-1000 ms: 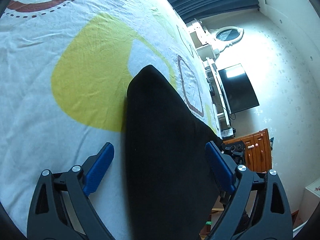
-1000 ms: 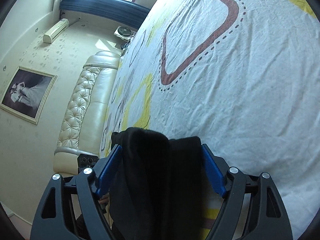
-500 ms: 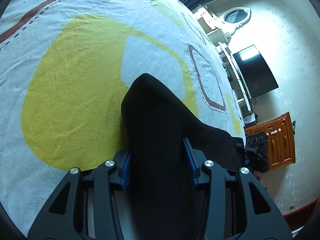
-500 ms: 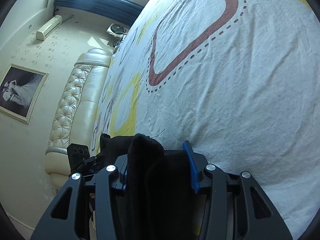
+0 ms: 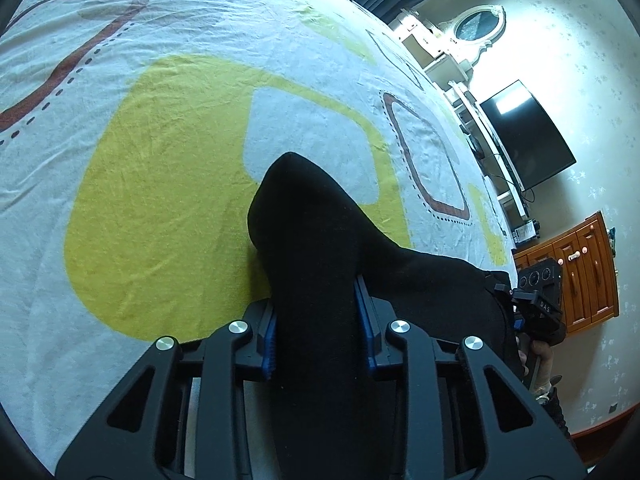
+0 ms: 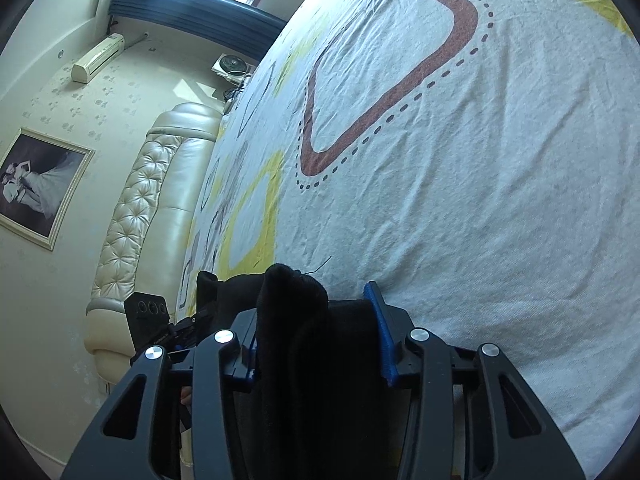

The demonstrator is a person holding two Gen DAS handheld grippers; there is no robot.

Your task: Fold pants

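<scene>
The black pants lie on the bed sheet with yellow and brown shapes. In the left wrist view my left gripper is shut on one end of the pants, with the blue pads pressed against the cloth. The cloth stretches right toward my right gripper, seen at the right edge. In the right wrist view my right gripper is shut on a bunched end of the pants. The left gripper shows at the lower left there.
A padded cream headboard and a framed picture stand beyond the bed in the right wrist view. A television, a white vanity and a wooden cabinet stand past the bed's edge in the left wrist view.
Both grippers were open around the pants a second ago and have closed on the cloth. Both views have shifted a little over the bed since.
</scene>
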